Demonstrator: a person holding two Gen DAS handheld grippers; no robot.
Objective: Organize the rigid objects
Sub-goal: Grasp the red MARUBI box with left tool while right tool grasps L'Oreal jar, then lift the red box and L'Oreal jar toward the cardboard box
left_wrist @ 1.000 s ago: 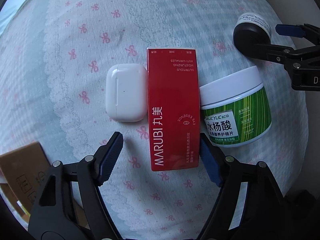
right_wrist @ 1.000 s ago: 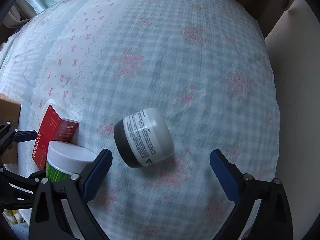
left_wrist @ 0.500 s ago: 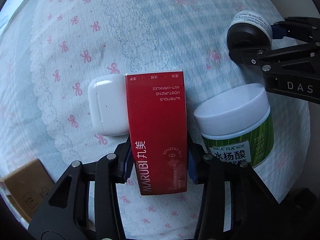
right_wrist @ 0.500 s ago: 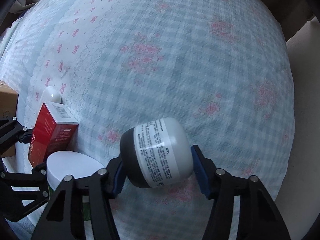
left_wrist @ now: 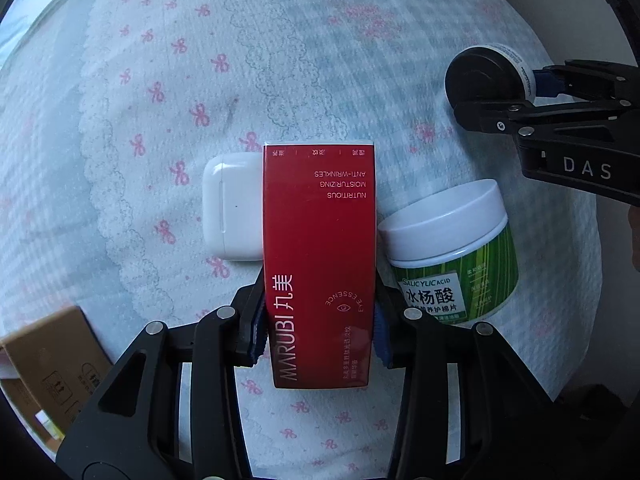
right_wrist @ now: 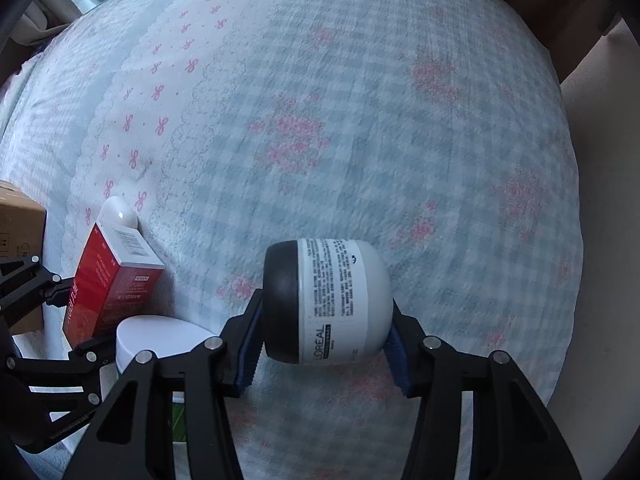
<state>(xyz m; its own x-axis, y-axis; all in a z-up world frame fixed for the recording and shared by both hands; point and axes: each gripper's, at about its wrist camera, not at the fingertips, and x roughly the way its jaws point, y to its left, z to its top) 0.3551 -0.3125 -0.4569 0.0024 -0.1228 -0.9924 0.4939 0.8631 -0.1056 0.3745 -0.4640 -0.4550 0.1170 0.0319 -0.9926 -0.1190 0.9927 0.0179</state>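
My left gripper (left_wrist: 318,332) is shut on a red MARUBI box (left_wrist: 320,240), gripping its near end; the box also shows in the right wrist view (right_wrist: 108,280). A white earbud case (left_wrist: 230,206) lies against the box's left side. A green jar with a white lid (left_wrist: 452,256) stands at the box's right. My right gripper (right_wrist: 322,344) is shut on a grey L'Oreal jar with a black lid (right_wrist: 332,300), held on its side; in the left wrist view that jar (left_wrist: 484,74) is at the far right.
Everything sits on a quilted checked cloth with pink bows (left_wrist: 200,80). A cardboard box (left_wrist: 48,364) stands off the near-left edge. The cloth's right edge (right_wrist: 568,200) drops off beside a beige surface.
Both grippers closed from open: the left moved forward and shut on the red box, the right moved forward and shut on the grey jar, which now sits a little higher.
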